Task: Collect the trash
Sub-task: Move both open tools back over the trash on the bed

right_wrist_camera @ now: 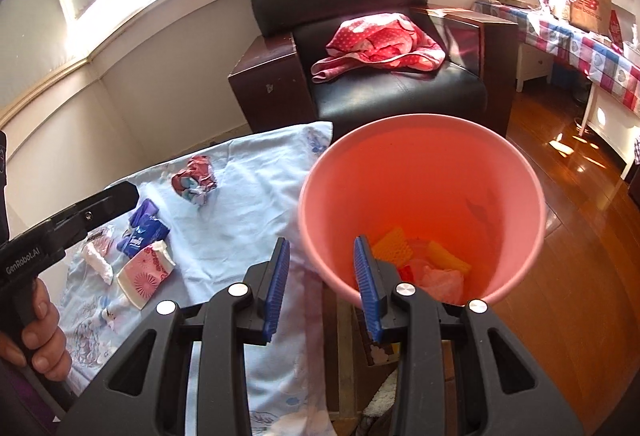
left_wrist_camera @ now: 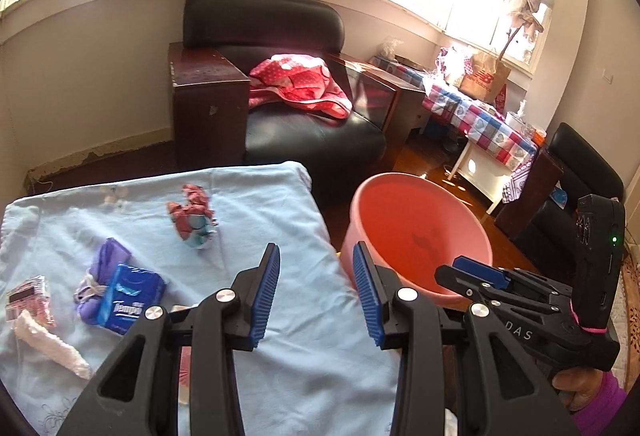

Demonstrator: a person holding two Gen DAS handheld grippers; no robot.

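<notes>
Pointing down at a slant over the near edge of the light blue cloth (left_wrist_camera: 280,316), the left gripper (left_wrist_camera: 316,290) has its blue pads standing apart with only cloth showing through the gap, nothing pinched. The right gripper (right_wrist_camera: 322,286) tilts down likewise, straddling the near rim of the pink bucket (right_wrist_camera: 520,172), jaws parted and empty (one pad lies over the cloth's edge, the other over the bucket's mouth). In the left wrist view the right gripper appears side-on at the right, held by a hand (left_wrist_camera: 576,386) in a purple sleeve; in the right wrist view a hand (right_wrist_camera: 42,332) wraps the left gripper's handle. One bucket stands just beside the cloth-covered surface, holding yellow mesh pieces (right_wrist_camera: 390,246) and a crumpled pinkish wrapper (right_wrist_camera: 444,282). On the cloth lie six bits of trash: one crumpled red and blue wrapper (left_wrist_camera: 192,216), one blue tissue pack (left_wrist_camera: 130,298), one purple packet (left_wrist_camera: 106,264), one white tissue strip (left_wrist_camera: 52,346), one small red-striped packet (left_wrist_camera: 28,296), and one pink patterned tissue pack (right_wrist_camera: 146,274), clustered toward the left except the crumpled wrapper, which sits apart further back.
</notes>
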